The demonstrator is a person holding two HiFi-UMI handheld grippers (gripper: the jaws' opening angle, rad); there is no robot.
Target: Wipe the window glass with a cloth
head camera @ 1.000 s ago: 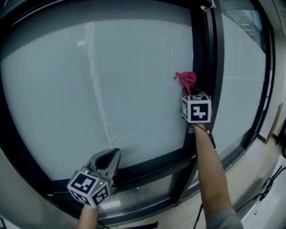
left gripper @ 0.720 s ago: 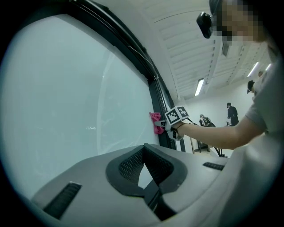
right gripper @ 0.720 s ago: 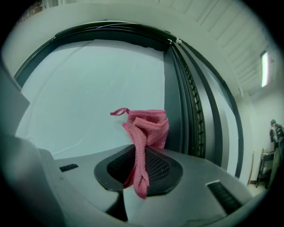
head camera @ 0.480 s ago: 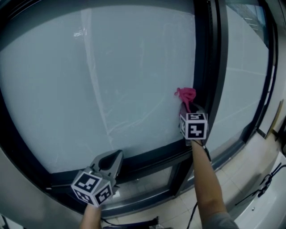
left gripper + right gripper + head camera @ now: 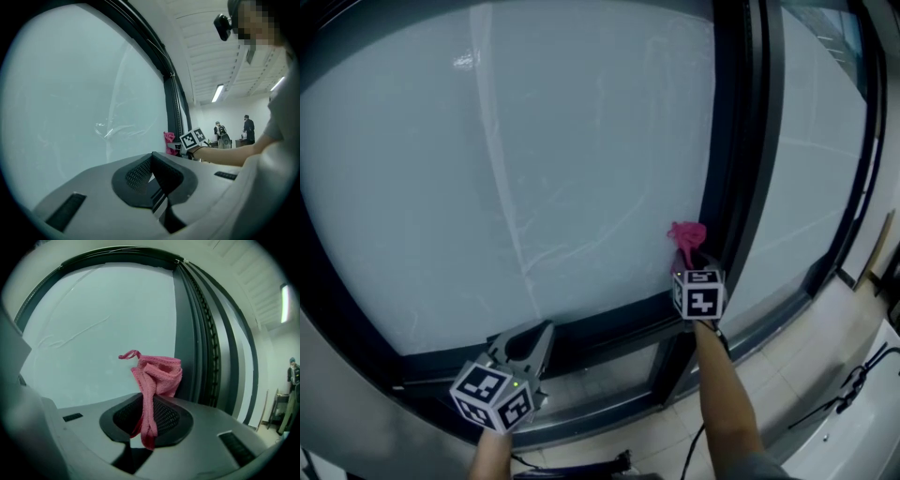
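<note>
- The cloth (image 5: 686,236) sat at the lower right corner of the big window glass (image 5: 581,159). The dark upright post (image 5: 736,141) was just beside it on the right, and the bottom rail (image 5: 609,328) was near below.
- From that corner the pane lay open far to the left and upward, with faint streaks across it. A second pane (image 5: 816,169) stood beyond the post.
- The right gripper (image 5: 689,267) was clenched on the pink cloth (image 5: 157,373), seen plainly in the right gripper view (image 5: 147,418).
- The cloth stood bunched, its long axis in line with the jaws and pointing out from their tips toward the glass. A loose tail trailed back between the pads, and a thin loop curled off the far end.
- Whether the bunch actually pressed on the glass could not be told (it was very close at least).
- The left gripper (image 5: 525,339) hung low at the left, over the bottom rail and well apart from the cloth. Its jaws were closed together on nothing (image 5: 152,180).
</note>
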